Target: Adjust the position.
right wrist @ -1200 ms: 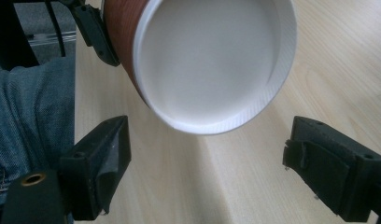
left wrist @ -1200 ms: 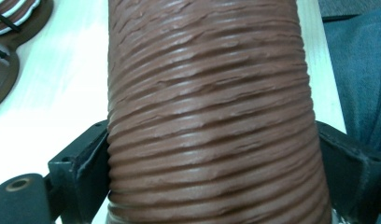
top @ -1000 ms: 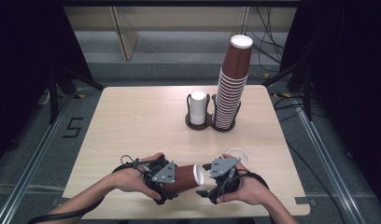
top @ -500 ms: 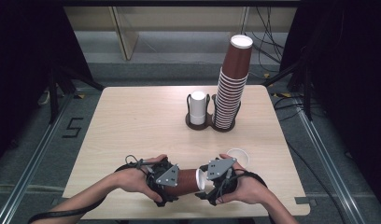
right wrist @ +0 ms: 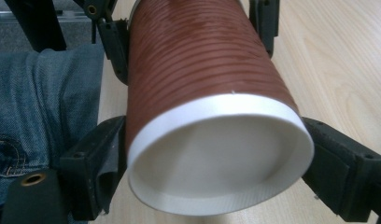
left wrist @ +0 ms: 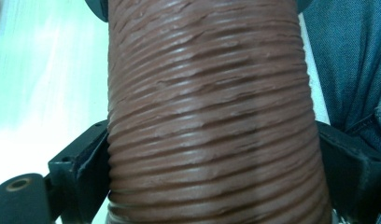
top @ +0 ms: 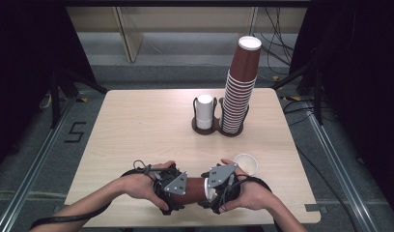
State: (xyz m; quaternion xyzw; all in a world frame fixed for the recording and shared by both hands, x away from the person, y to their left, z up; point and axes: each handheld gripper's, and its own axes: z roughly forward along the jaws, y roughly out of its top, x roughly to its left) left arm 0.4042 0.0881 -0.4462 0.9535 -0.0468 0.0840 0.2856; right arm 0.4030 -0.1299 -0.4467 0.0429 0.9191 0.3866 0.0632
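So the brown paper cup (top: 195,189) is lying on its side near the front edge of the table (top: 137,130), caught between both hands. From the high view most of it is buried under the grey plates and fingers, just a short strip of brown shows in the middle. The left hand-held gripper (top: 172,193) has its jaws pinching the ribbed wall; in the left gripper view that wall (left wrist: 212,112) is so close the top and bottom of the cup are cut off, and you only get the black pads squeezed against either side. Texture is wavy horizontal ridges, kinda corrugated cardboard-ish. The right hand-held gripper (top: 215,189) pinches the rim end: the right gripper view looks straight into the white mouth (right wrist: 221,154), smooth rolled lip, plain white inside, jaws pressed on both sides. Bit of denim at the left edge there too.

Further back, a tall leaning stack of cups (top: 239,92) and a small white cup (top: 204,111) sit in a dark holder, and another white cup (top: 246,164) stands just beside the right hand
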